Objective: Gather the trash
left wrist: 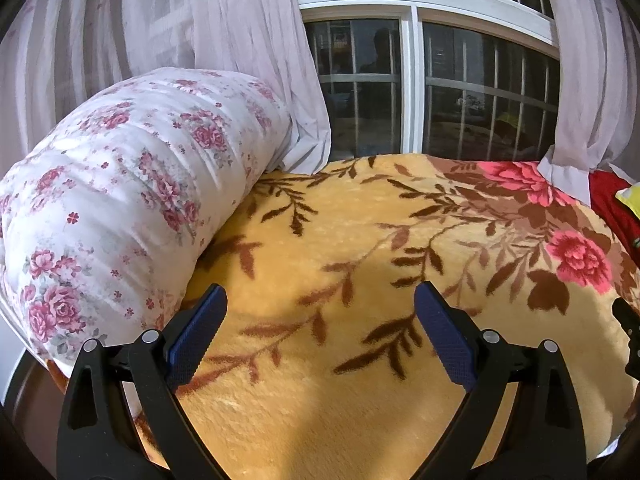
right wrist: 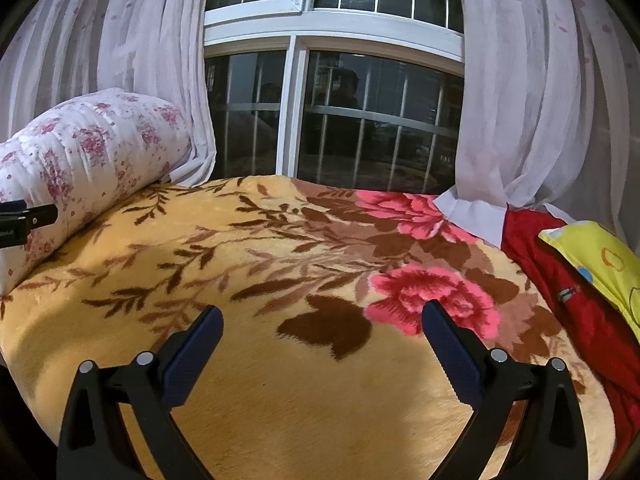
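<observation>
No trash shows in either view. My left gripper [left wrist: 320,300] is open and empty, held just above a yellow floral blanket [left wrist: 340,360] on a bed. My right gripper [right wrist: 322,320] is open and empty above the same blanket [right wrist: 280,380], near a pink flower pattern. Part of the left gripper [right wrist: 24,218] shows at the left edge of the right wrist view. A dark part at the right edge of the left wrist view [left wrist: 630,332] looks like the right gripper.
A rolled white floral quilt [left wrist: 120,200] lies along the bed's left side, also in the right wrist view [right wrist: 80,160]. A red cloth [right wrist: 560,280] and yellow pillow [right wrist: 600,264] lie at right. Sheer curtains [right wrist: 540,100] and a barred window [right wrist: 360,120] stand behind the bed.
</observation>
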### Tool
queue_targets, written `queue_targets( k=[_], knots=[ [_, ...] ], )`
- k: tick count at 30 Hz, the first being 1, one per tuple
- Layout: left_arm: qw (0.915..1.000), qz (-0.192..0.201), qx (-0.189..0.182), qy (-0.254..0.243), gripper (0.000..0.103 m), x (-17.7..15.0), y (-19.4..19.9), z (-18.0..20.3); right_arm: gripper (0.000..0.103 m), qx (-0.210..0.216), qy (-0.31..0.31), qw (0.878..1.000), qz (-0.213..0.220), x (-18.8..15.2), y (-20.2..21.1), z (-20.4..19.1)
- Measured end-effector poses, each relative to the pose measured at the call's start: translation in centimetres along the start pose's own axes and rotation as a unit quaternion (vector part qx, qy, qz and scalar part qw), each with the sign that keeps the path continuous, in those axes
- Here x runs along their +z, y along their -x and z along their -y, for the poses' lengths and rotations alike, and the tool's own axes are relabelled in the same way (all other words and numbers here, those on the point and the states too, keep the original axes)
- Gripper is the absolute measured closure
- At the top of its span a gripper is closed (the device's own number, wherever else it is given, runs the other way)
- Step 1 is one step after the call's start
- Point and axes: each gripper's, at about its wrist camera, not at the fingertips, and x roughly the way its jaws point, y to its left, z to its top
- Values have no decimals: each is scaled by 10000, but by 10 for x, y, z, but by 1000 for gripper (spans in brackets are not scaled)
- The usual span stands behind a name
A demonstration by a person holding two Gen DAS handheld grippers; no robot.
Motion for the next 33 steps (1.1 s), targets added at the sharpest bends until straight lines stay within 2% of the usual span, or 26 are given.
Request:
queue_targets(
  k=[17,33],
  knots=[
    [10000,47,81,13,11,3,-5,-3,5,-34,-125,9999,19,2,-5,15],
    [9997,55,253,-36,11,7,-16,-1,5,-54,-61,10000,-37,0,-9,13]
  ],
)
